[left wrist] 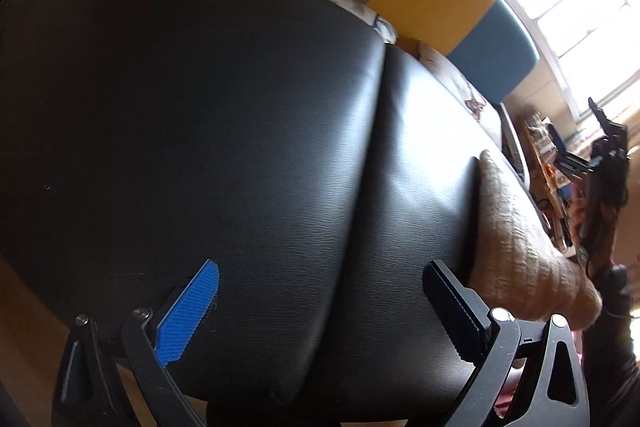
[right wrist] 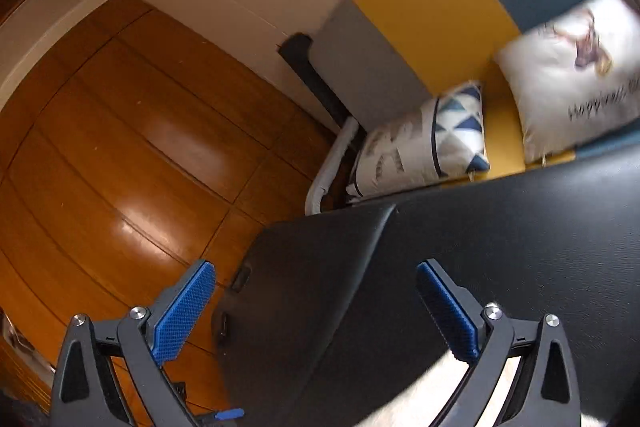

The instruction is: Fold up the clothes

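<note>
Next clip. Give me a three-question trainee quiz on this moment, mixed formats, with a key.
1. True or false: the left claw is shut on the beige knit garment.
2. The black padded surface is: A) bare wood B) leather-look with a seam C) glass.
3. Fill in: the right claw holds ____.

Key: 1 false, it is open with the garment beside its right finger; 2 B; 3 nothing, it is open.

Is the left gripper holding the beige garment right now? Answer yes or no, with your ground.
No: the left gripper is open with nothing between its fingers, and the beige garment lies beside it on the black table.
</note>
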A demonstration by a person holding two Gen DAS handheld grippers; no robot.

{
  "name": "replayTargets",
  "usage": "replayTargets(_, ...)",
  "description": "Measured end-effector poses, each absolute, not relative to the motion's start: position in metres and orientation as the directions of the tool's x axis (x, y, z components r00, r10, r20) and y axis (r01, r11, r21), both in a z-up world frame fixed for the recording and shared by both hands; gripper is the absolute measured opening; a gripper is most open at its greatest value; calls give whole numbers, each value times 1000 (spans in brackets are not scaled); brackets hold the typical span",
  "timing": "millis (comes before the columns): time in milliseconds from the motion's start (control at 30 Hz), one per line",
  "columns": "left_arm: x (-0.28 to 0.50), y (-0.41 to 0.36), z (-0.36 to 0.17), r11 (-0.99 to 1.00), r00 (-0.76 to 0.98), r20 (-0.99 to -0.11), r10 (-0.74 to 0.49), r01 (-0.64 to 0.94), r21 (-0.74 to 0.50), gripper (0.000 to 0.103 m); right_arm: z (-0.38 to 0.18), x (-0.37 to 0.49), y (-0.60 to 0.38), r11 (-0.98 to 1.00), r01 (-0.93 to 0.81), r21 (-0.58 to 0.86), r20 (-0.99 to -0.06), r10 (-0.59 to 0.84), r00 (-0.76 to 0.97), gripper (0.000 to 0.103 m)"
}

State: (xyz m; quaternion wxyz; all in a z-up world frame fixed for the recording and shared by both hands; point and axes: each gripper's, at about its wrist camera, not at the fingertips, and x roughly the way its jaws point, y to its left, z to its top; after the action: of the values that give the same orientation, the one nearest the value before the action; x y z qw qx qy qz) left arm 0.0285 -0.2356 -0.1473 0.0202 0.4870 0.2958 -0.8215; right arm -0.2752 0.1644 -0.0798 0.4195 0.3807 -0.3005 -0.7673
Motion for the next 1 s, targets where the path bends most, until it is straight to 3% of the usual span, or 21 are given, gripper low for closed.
replayTargets(167, 28, -249, -149, -822, -522, -825, 216, 358, -442, 103, -151, -303, 147, -502, 278, 819, -412, -851, -326, 103)
replayTargets(267, 23, -248, -141, -843, -541, -820, 186, 341, -416, 103, -165, -306, 150, -533, 246, 810, -452, -833, -317, 103)
replayTargets(500, 8, -228, -128, -885, -566, -803, 185, 260, -387, 103, -125, -283, 155, -705, 323, 632, -574, -705, -416, 103)
replayTargets(733, -6, -205, -111, -911, -588, -773, 239, 139, -388, 103, -37, -259, 172, -651, 359, 669, -456, -740, -494, 103)
replayTargets(833, -7, -181, -85, -914, -619, -722, 309, 18, -406, 103, -11, -260, 146, -627, 379, 680, -453, -766, -455, 103)
replayTargets(900, 7, -157, -59, -904, -641, -658, 395, -146, -401, 103, 3, -252, 134, -648, 395, 651, -471, -753, -460, 103)
replayTargets(1000, 34, -112, -33, -858, -629, -587, 510, -425, -289, 103, 8, -217, 151, -678, 414, 607, -487, -730, -479, 103)
